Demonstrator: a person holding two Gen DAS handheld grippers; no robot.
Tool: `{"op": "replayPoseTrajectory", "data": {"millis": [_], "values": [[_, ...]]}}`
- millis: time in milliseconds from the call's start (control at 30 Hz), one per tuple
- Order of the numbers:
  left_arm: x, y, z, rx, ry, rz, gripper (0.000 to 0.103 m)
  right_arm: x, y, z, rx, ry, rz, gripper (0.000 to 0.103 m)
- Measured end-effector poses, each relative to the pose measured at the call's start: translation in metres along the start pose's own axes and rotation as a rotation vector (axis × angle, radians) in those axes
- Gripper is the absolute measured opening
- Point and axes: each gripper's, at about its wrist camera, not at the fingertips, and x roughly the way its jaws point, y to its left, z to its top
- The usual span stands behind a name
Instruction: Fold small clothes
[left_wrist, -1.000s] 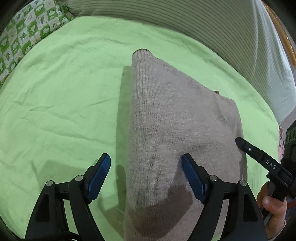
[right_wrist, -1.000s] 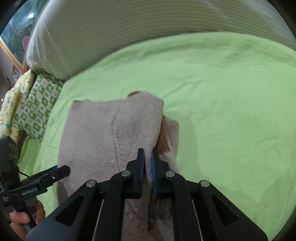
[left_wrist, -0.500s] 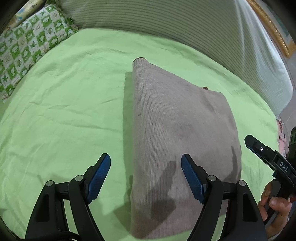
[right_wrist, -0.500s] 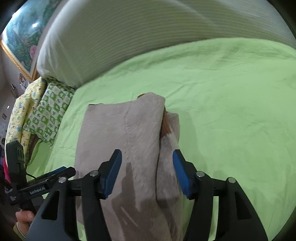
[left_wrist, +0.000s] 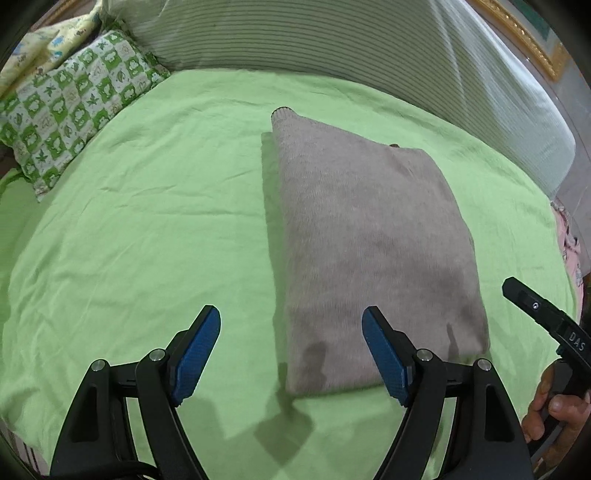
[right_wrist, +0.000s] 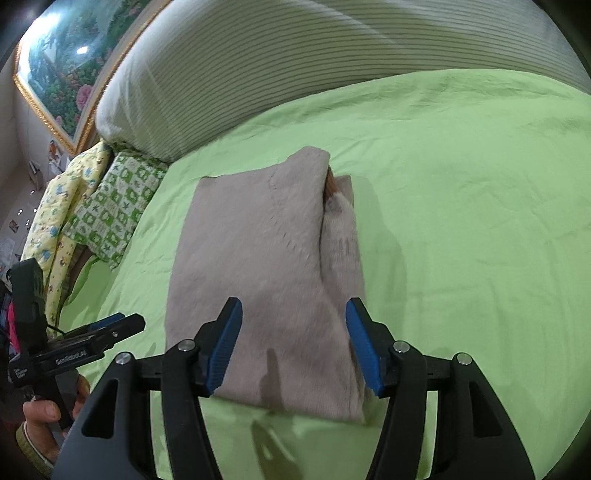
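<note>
Grey knit sweater (left_wrist: 369, 240) lies folded in neat rectangle on green bedsheet (left_wrist: 147, 229) — fold looks done. Left gripper (left_wrist: 291, 350) jaws apart, empty. Right gripper (right_wrist: 293, 343) jaws apart after just opening, holding nothing — next garment not visible.

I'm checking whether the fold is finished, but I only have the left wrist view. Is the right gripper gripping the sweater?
Observer: No. The right gripper is open. Its jaws have just been opening, and nothing is pinched between them. The sweater lies flat on the bed.
Operator: How does the sweater's right edge look?
Observer: A narrower folded layer sticks out along that edge from under the top layer.
Operator: Anything else there?
Observer: Something brown shows in the gap at the far end. I cannot tell what it is.
</note>
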Motion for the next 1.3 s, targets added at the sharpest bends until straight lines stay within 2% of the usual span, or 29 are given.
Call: {"op": "replayPoseTrajectory", "data": {"millis": [233, 533, 767, 967, 1300], "values": [[-0.026, -0.006, -0.033, 0.088, -0.072, 0.067, 0.080, -0.021, 0.021, -0.025, -0.093, -0.038, -0.005, 0.061], [-0.054, -0.011, -0.056, 0.115, -0.142, 0.042, 0.089, -0.037, 0.039, -0.058, -0.197, -0.095, -0.011, 0.079], [-0.048, -0.014, -0.059, 0.102, -0.141, 0.032, 0.090, -0.039, 0.047, -0.072, -0.240, -0.100, -0.051, 0.086], [-0.039, -0.016, -0.064, 0.117, -0.167, 0.078, 0.090, -0.035, 0.047, -0.079, -0.266, -0.102, -0.059, 0.087], [-0.014, -0.017, -0.065, 0.112, -0.126, 0.090, 0.090, -0.012, 0.046, -0.079, -0.298, -0.082, -0.078, 0.088]]}}
